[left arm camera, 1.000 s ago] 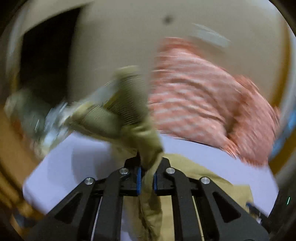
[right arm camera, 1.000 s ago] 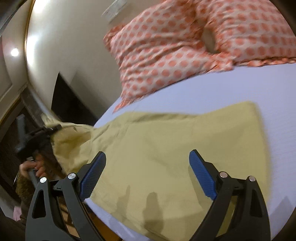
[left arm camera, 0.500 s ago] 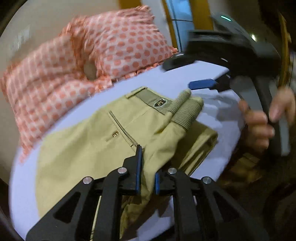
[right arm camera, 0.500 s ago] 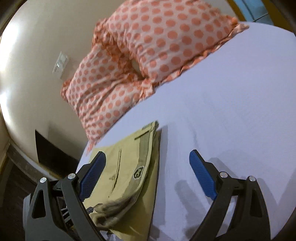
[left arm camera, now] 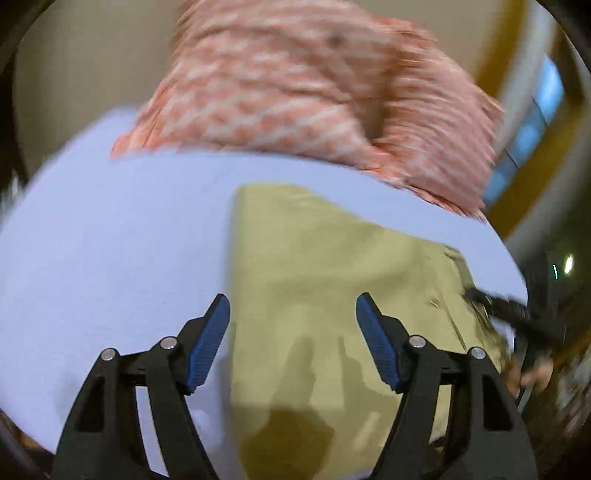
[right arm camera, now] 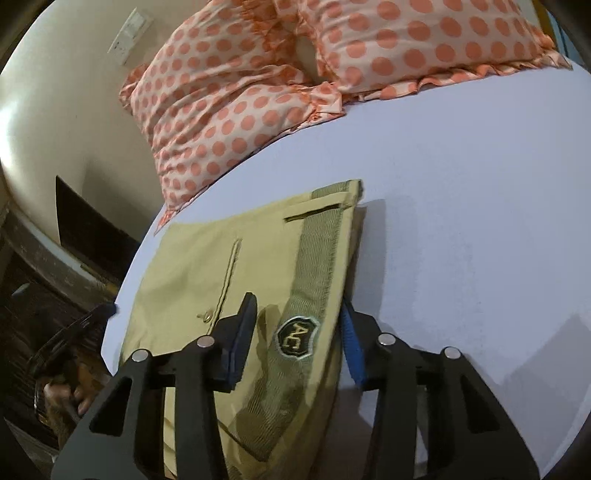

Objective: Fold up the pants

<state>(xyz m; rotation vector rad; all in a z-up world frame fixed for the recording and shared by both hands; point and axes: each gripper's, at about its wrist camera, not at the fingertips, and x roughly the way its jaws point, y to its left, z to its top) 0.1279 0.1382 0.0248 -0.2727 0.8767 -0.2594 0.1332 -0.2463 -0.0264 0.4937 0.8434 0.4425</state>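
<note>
Both tongs gape: left (left arm camera: 291, 314) above pants (left arm camera: 332, 280), right (right arm camera: 299, 321) seemingly straddling waistband (right arm camera: 317, 258).

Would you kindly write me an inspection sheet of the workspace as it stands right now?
Surface: white bed sheet, smooth where bare.
Job's things: khaki pants folded, flat on the sheet, waistband and badge on top.
Clutter: two polka-dot pillows at the head.
Grippers: left gripper open above the pants; right gripper open, its fingers either side of the waistband.
Cables: nothing seen.
Surroundings: cream wall, wall switch plate.
</note>
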